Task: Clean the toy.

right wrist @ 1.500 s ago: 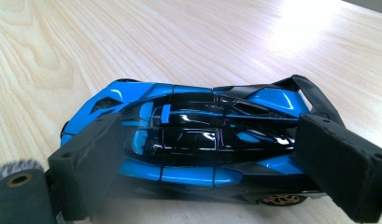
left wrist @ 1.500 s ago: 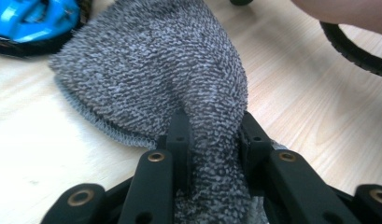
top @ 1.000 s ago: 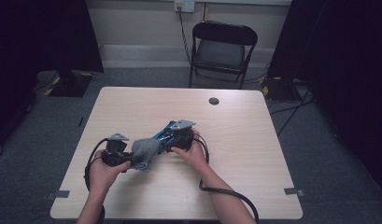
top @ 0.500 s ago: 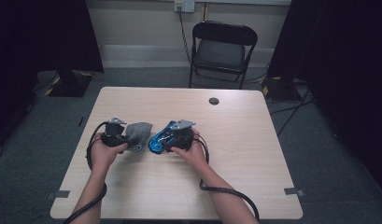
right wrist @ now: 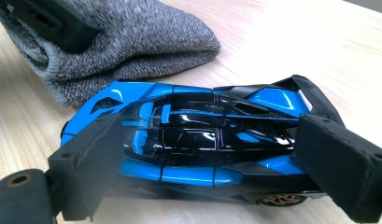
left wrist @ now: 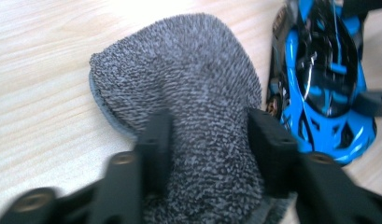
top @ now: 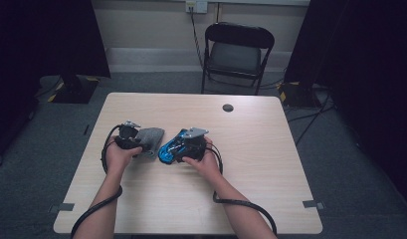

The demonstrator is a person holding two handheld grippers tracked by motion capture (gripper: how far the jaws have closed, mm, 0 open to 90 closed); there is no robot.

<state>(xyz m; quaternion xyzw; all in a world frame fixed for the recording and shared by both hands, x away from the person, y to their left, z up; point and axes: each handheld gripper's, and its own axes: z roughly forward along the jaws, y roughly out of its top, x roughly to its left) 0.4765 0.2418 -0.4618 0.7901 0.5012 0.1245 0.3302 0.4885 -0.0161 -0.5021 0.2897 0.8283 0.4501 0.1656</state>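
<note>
Light wood tabletop [top: 270, 164], black folding chair [top: 236, 50] sitting past the far edge at 12 o'clock, little dark round plug [top: 228, 107] near that edge. I'm working two claws here. My right gripper [top: 177, 148] is clamping the blue toy sports car [right wrist: 193, 140] front to back, one pad on the nose, one on the tail, car sitting on the table near the middle. My left gripper [left wrist: 207, 140] is around the grey knit cloth [left wrist: 179, 88], which is lying just beside the car at its 9 o'clock. Those jaws have just been opening and are sitting about halfway, cloth bunched between them; looks like they're letting go rather than squeezing, but I can't say for sure the pads are clear.

I'm guessing the wipe is wrapping up, so my tip: keep the right claw steady so the car isn't rolling, finish opening the left fully, then lift straight off so the knit isn't snagging.
</note>
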